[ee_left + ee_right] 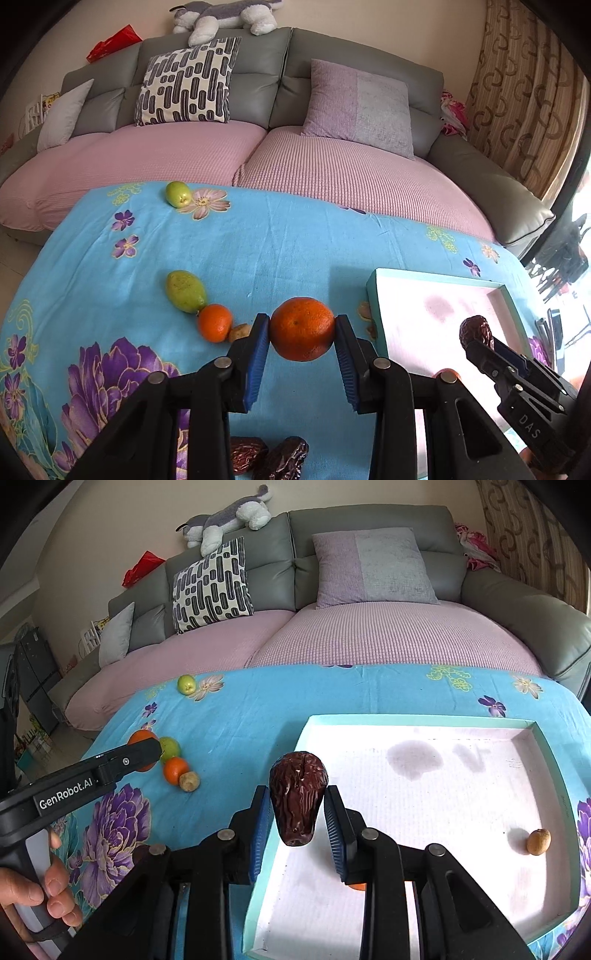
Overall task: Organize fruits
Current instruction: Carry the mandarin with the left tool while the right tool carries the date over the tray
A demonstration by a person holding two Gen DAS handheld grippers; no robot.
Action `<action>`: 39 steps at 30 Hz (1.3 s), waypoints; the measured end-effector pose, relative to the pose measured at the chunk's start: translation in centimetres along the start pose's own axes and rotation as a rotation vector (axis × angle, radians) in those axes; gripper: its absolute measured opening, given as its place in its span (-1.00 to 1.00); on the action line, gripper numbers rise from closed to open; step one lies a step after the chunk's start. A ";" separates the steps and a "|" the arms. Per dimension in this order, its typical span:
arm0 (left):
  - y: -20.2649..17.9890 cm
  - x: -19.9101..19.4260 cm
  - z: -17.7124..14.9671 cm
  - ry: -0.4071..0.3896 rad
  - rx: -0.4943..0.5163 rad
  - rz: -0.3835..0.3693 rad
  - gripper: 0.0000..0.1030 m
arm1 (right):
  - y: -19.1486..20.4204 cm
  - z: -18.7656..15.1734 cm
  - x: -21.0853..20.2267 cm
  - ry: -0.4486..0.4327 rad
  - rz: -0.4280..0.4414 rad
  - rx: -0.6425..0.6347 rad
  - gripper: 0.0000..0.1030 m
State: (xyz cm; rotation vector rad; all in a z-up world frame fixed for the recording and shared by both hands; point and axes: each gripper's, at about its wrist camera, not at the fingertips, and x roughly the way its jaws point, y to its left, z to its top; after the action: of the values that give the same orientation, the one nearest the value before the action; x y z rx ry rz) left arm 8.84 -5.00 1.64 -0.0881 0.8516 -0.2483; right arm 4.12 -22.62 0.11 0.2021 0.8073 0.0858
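Orange point(302, 328): clamped in left gripper point(302, 334) above cloth, beside tray point(424, 722) | date point(297, 797): pinched by right gripper point(297, 812) over tray | advice: lower both close before releasing, apart from longan point(538, 842).

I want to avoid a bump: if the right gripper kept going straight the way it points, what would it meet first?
Probably the white floor of the tray. The right gripper, shut on a date, aims down over it, and that stretch looks bare; depth is unclear.
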 end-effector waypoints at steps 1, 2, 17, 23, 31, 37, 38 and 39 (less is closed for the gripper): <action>-0.4 0.0 -0.1 0.002 0.011 -0.006 -0.27 | -0.9 0.0 -0.3 -0.004 -0.015 0.015 -0.39; -0.8 0.2 -0.1 0.005 0.020 -0.013 -0.27 | -1.8 -0.1 -0.6 -0.008 -0.029 0.033 -0.39; -9.2 2.7 -1.1 0.084 0.220 -0.081 -0.27 | -11.7 -2.0 -4.0 -0.024 -0.236 0.234 -0.39; -11.5 4.0 -0.8 0.102 0.284 -0.062 -0.27 | -13.2 -2.4 -3.5 0.006 -0.262 0.254 -0.39; -13.1 6.6 -0.6 0.143 0.325 -0.045 -0.27 | -14.5 -3.1 -2.8 0.040 -0.277 0.271 -0.39; -13.9 7.8 -1.3 0.168 0.348 -0.039 -0.27 | -14.6 -3.1 -2.6 0.037 -0.245 0.270 -0.39; -13.9 8.0 -1.5 0.174 0.349 -0.039 -0.27 | -14.6 -3.1 -2.5 0.039 -0.240 0.268 -0.39; -13.9 8.2 -1.6 0.180 0.350 -0.037 -0.27 | -14.5 -3.1 -2.5 0.040 -0.237 0.266 -0.39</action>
State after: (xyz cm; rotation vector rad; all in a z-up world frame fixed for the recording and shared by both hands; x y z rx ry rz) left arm 10.26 -20.51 -2.98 0.2488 0.9739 -0.4417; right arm 0.18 -36.73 -3.28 0.3543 0.8767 -0.2426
